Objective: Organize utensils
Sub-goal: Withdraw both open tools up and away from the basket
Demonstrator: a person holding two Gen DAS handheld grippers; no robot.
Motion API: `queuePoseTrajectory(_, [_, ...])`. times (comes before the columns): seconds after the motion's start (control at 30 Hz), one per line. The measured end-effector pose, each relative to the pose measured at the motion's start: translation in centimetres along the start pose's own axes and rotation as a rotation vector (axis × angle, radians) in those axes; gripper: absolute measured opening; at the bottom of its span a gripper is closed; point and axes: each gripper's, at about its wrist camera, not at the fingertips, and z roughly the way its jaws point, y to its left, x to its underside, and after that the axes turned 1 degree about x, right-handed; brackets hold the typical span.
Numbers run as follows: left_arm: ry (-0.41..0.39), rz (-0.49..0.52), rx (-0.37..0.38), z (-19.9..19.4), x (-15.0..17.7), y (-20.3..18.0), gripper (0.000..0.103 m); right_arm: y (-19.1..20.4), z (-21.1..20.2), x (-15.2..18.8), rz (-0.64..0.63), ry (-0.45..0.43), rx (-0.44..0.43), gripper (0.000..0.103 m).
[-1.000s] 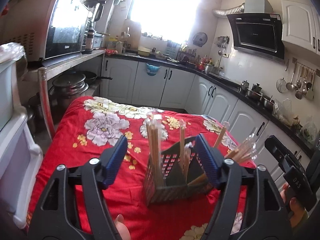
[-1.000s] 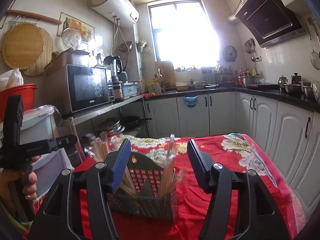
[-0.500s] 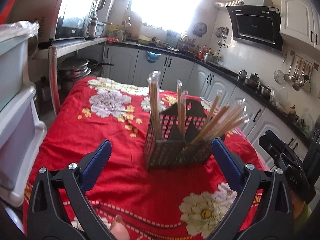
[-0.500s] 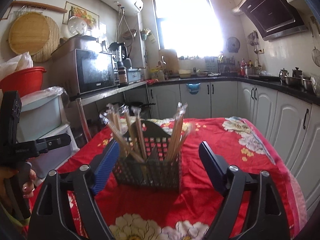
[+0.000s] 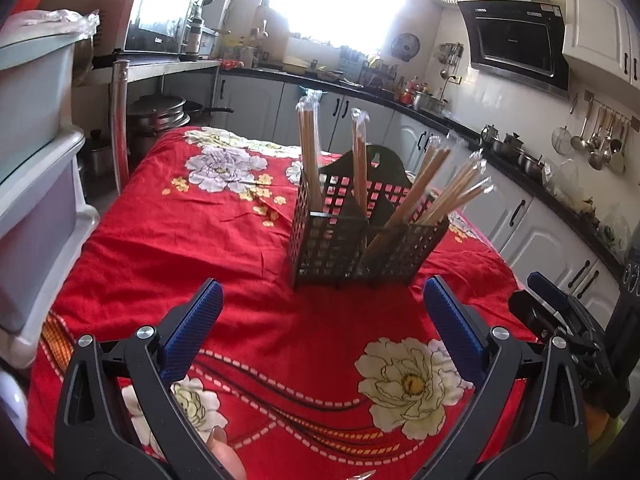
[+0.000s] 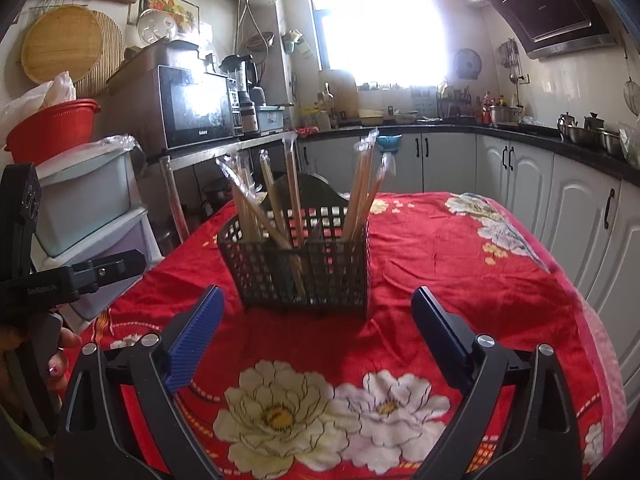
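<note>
1. Left wrist view: left gripper spread wide, nothing between pads; mesh caddy with wrapped chopsticks at frame centre, upright on red cloth. Advisable: withdraw clear of leaning sticks

2. Right wrist view: right gripper opening, empty; caddy centre. Compartment contents hidden behind mesh

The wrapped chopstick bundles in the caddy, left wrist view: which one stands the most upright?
The leftmost bundle, in the caddy's left corner compartment. It rises nearly straight up; the bundles on the right fan out, leaning rightward.
</note>
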Motion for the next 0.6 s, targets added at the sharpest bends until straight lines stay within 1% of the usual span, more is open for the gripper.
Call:
queuePoseTrajectory(0.1, [-0.017,0.009,-0.014,0.0,1.0,-0.3,0.092,0.2,0.0,0.9,-0.007,0.014,0.002,0.093])
queuePoseTrajectory(0.2, [-0.035,0.023,-0.026,0.1,1.6,-0.6,0.092,0.4,-0.3,1.6,-0.016,0.007,0.007,0.094])
queuePoseTrajectory(0.4, [-0.083,0.057,-0.037,0.2,3.1,-1.3,0.092,0.6,-1.0,2.5,-0.024,-0.035,0.034,0.095])
queuePoseTrajectory(0.5, [-0.108,0.063,-0.055,0.2,3.5,-1.6,0.092,0.7,-1.2,2.9,-0.026,-0.055,0.043,0.095])
queuePoseTrajectory(0.6, [-0.136,0.070,-0.048,0.3,4.1,-1.7,0.092,0.6,-1.4,3.2,-0.024,-0.087,0.059,0.095])
